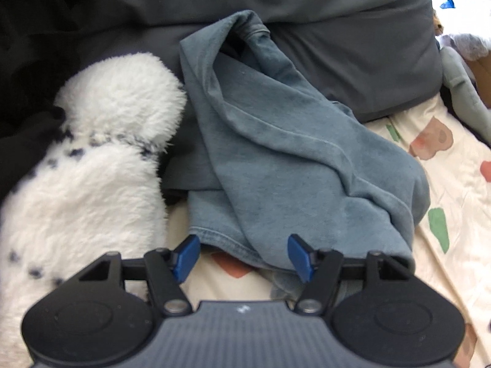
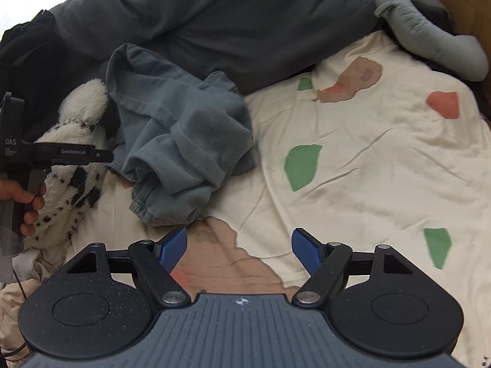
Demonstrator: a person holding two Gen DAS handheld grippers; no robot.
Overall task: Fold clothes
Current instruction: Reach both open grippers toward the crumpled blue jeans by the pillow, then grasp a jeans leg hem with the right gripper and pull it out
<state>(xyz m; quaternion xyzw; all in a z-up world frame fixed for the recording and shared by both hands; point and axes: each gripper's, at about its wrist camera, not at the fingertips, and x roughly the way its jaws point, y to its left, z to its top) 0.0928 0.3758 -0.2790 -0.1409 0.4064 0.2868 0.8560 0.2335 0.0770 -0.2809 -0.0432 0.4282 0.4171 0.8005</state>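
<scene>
A crumpled blue-grey garment point(image 1: 276, 153) lies on the bed, draped from the dark bedding down onto the cream sheet. My left gripper point(image 1: 244, 254) hangs open just over its near hem, and the cloth's edge lies between the blue fingertips point(image 1: 187, 254) without being pinched. In the right wrist view the same garment point(image 2: 178, 141) sits to the upper left. My right gripper point(image 2: 239, 250) is open over bare sheet, a little to the right of the garment's cuffed end, with no cloth between its fingers.
A white fluffy spotted item point(image 1: 92, 168) lies against the garment's left side. Dark grey bedding point(image 2: 245, 30) fills the back. The cream patterned sheet point(image 2: 368, 168) spreads to the right. A grey plush toy point(image 2: 429, 30) and a cardboard box point(image 2: 466, 3) sit at the far right. A hand point(image 2: 30, 202) grips the left handle.
</scene>
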